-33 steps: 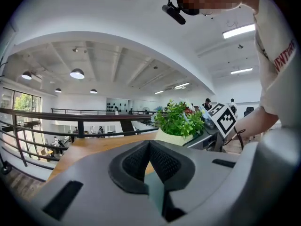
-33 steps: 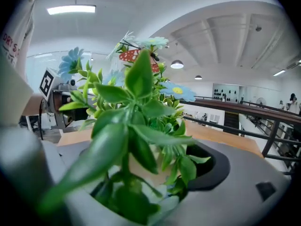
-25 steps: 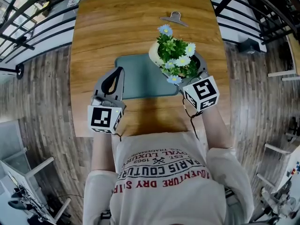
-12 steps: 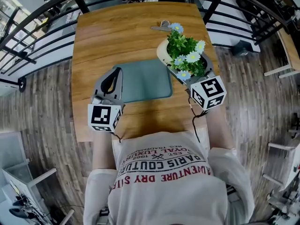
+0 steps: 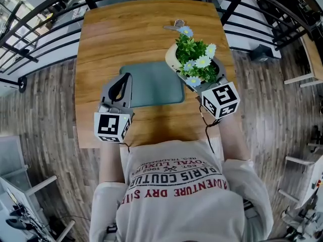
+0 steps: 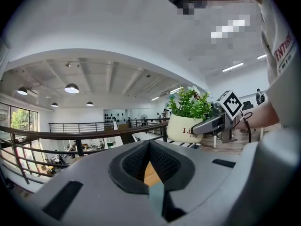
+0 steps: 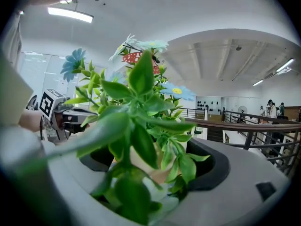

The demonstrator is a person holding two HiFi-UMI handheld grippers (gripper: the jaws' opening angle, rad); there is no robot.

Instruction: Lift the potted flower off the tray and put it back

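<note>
The right gripper (image 5: 199, 77) is clamped on the potted flower (image 5: 194, 62), a cream round pot of green leaves with pale blue and white daisies. In the right gripper view the cream pot (image 7: 141, 159) sits between the two dark padded jaws of that gripper (image 7: 150, 161). Leaves and blooms rise in front of the camera and hide most of the pot.

The grey-green rectangular tray (image 5: 151, 82) lies to the left of this gripper. The pot hangs over the tray's far right corner, partly past its edge. From the left gripper view the pot (image 6: 181, 128) looks raised, with the right gripper (image 6: 216, 121) gripping its side and the marker cube behind.

The left gripper (image 5: 125, 79) rests at the tray's left edge with its tips pointing away from the person. Its jaws are pressed together at the tips with nothing between them. In its own view (image 6: 149, 142) only a sliver of wood and tray shows through the gap behind the closed tips. From the right gripper view it (image 7: 66, 117) sits low to the left, well apart from the pot.

Beyond the flower, ahead of the right gripper, a small silver metal clip (image 5: 174, 25) lies on the brown wooden table (image 5: 131, 34)
</note>
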